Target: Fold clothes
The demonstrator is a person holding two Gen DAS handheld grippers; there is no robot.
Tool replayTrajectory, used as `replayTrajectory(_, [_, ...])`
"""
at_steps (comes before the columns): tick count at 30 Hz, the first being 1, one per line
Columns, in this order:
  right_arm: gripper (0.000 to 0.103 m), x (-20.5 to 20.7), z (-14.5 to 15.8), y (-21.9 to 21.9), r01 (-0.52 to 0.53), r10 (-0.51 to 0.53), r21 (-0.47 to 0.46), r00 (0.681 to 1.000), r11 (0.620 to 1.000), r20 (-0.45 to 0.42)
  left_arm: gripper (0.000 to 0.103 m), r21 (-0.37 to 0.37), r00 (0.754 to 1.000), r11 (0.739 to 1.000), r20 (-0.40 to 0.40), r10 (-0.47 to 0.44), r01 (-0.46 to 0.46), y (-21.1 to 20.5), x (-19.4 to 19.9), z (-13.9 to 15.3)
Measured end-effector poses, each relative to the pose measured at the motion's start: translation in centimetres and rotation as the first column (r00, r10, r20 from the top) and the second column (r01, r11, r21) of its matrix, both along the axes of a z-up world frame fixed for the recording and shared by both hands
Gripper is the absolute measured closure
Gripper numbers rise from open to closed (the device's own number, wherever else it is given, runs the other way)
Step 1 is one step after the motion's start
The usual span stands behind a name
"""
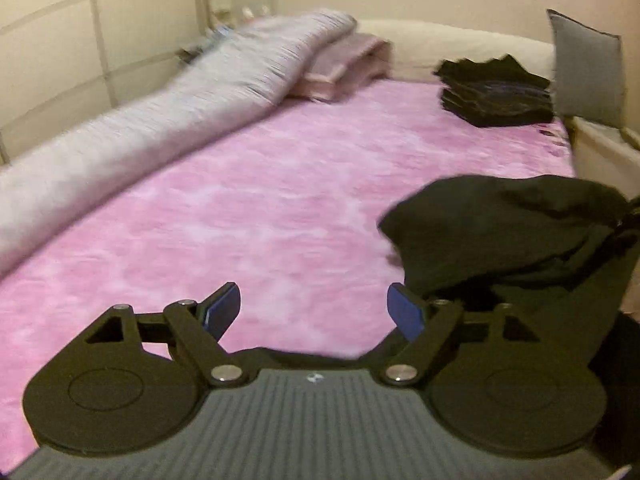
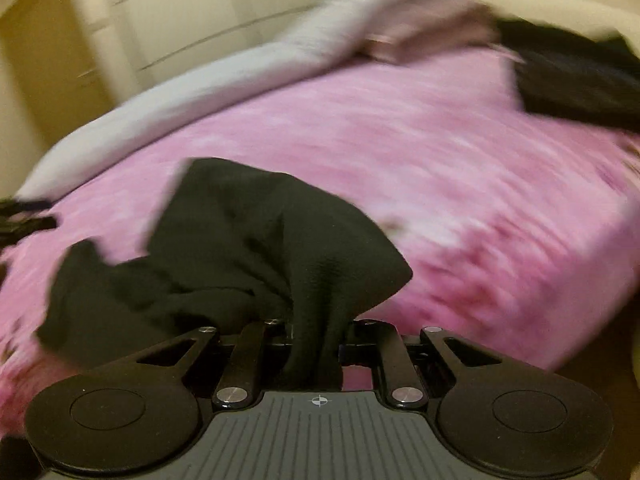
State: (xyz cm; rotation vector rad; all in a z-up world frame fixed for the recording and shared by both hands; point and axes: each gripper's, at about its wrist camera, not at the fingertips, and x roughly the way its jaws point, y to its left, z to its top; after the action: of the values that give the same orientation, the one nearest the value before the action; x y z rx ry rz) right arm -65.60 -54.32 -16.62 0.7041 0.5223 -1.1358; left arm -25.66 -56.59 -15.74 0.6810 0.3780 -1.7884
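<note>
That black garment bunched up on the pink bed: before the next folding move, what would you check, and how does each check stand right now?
1. Right gripper clamped on the black garment: ok, cloth is pinched between its shut fingers.
2. Left gripper free to take a second corner: ok, open and empty.
3. Garment spread flat: not ok, it is bunched.
4. Bare pink bedspread to lay it on: ok, a wide patch lies ahead of the left gripper.
5. Stack of folded dark clothes out of the way: ok, it sits at the far end by the grey cushion.
6. Which corner is held: cannot tell.
</note>
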Motion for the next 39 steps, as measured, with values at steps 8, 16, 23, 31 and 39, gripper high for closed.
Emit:
replayTrajectory(8, [0.09,-6.6,-2.0,-2.1,0.247,-0.247,-0.002,0.969,0.969,-0.001,0.026,0.098,0.987,0.984,0.041,-0.156,0.152,-4.1,-6.1,-4.5])
replayTrajectory(16, [0.09,-8.3,-0.5,-3.9,0.292,-0.298,-0.127,0.954,0.948,-0.025,0.026,0.107,0.956,0.95,-0.027,-0.293,0.294,-12.3,-11.5,-6.4])
replayTrajectory(23, [0.09,-11.9,-2.4,-7.4,0.369,-0.375,-0.097,0.925,0.924,-0.055,0.026,0.12,0.913,0.906,-0.103,-0.396,0.406,-18.3,-15.8,-8.5])
replayTrajectory(31, [0.09,-12.0,-2.9,-8.5,0.326,-0.333,-0.101,0.941,0.94,-0.063,0.096,0.116,0.855,0.875,-0.304,-0.419,0.47,-21.7,-16.7,-9.5])
replayTrajectory(39, [0.09,-10.0,1.2,-7.2,0.22,-0.229,-0.208,0.973,0.953,-0.018,0.099,-0.013,0.949,0.971,-0.212,-0.234,0.237,-12.7,-8.1,-2.1])
